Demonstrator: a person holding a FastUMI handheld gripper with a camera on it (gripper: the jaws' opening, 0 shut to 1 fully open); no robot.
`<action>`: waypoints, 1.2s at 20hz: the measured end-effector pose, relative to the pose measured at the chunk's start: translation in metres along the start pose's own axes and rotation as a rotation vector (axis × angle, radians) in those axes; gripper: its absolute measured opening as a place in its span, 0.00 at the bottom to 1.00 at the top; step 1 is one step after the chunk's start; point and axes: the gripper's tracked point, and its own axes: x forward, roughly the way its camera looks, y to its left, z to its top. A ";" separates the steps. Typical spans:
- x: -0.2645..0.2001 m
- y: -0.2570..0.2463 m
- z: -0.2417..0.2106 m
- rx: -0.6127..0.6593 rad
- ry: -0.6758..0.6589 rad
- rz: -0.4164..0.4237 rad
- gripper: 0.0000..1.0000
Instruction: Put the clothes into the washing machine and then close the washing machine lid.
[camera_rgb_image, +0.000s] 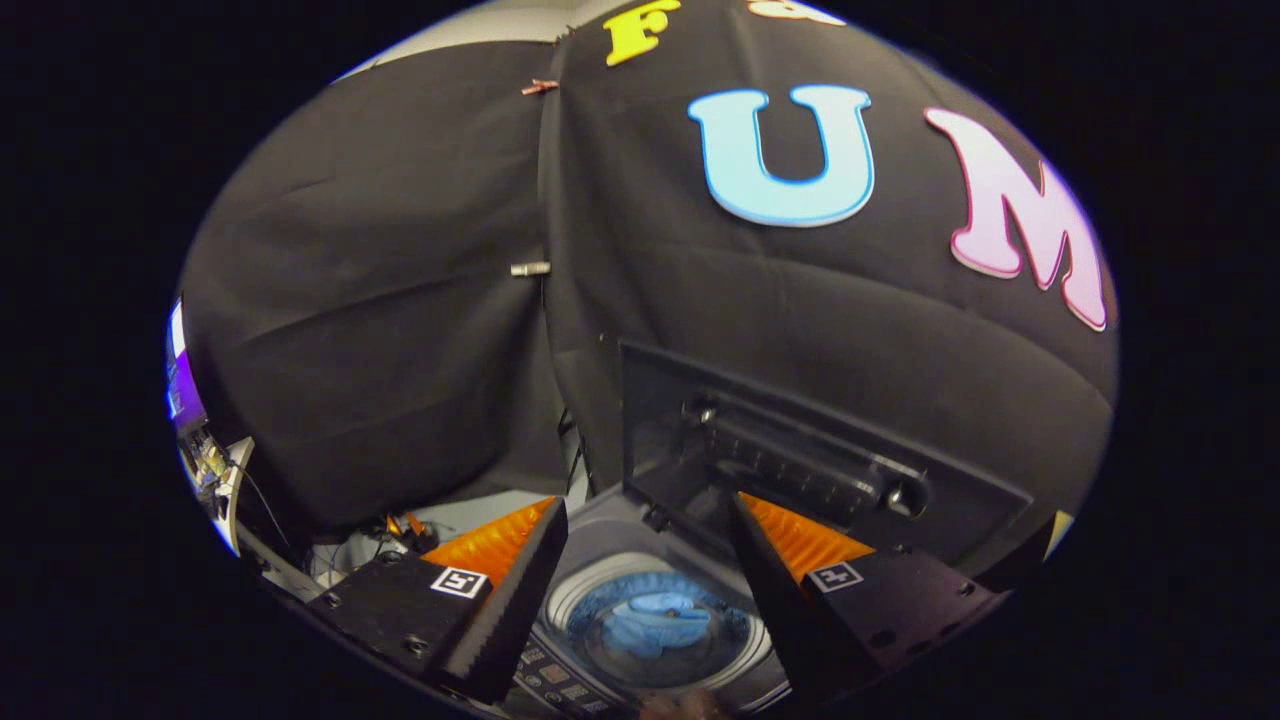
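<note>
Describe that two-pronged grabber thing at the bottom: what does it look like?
The gripper has two wedge-shaped fingers that taper toward their tips, with ribbed, saw-toothed inner faces. Each sits on a blocky base with screw holes and a small square black-and-white marker. The fingers stand apart, empty.

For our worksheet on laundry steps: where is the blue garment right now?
In the gripper view, the blue garment lies inside the washing machine's drum, seen between the open claw's two fingers, below the raised lid.
</note>
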 end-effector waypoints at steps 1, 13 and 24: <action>-0.002 -0.004 0.009 0.000 -0.042 -0.013 1.00; -0.004 -0.113 0.059 0.188 -0.313 -0.418 0.99; 0.027 -0.179 0.035 0.266 -0.206 -0.585 0.99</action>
